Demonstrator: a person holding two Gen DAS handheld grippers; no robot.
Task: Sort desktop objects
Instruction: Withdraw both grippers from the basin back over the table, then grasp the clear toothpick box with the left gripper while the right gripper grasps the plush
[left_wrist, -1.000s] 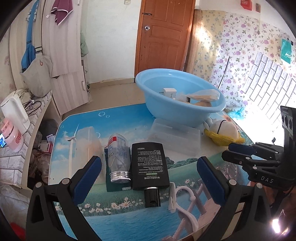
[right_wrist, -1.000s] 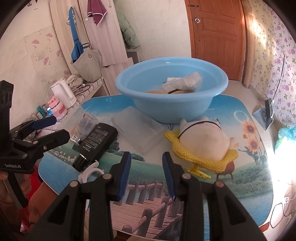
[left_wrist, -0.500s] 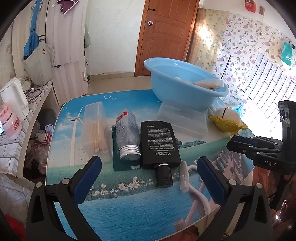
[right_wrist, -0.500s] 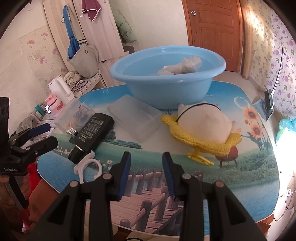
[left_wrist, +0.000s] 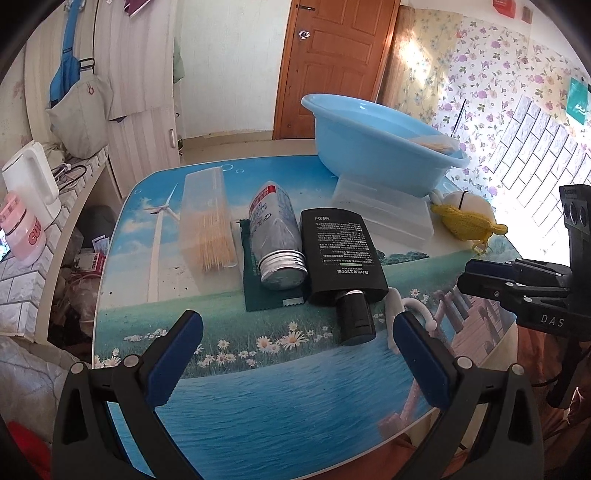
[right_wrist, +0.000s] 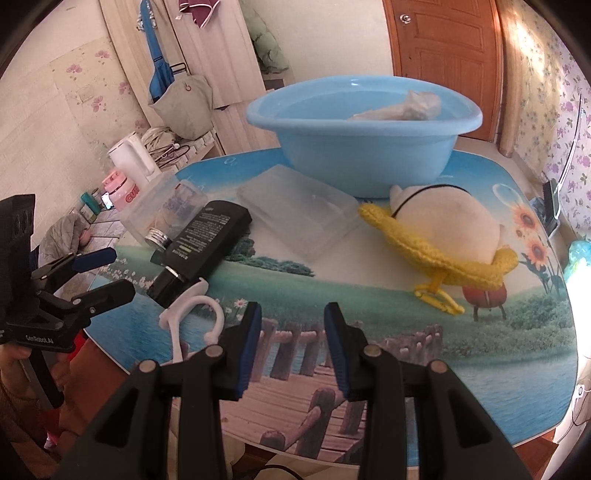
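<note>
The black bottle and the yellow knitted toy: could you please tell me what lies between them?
A clear plastic box lies flat between the black bottle and the yellow knitted toy, in front of the blue basin; the right wrist view shows it best.

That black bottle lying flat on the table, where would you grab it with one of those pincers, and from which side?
Probably across the black bottle's flat body, from above. It lies label up, cap toward the left gripper, whose jaws stand wide enough. The silver-capped bottle crowds one side, so the narrower cap is the easier fallback.
</note>
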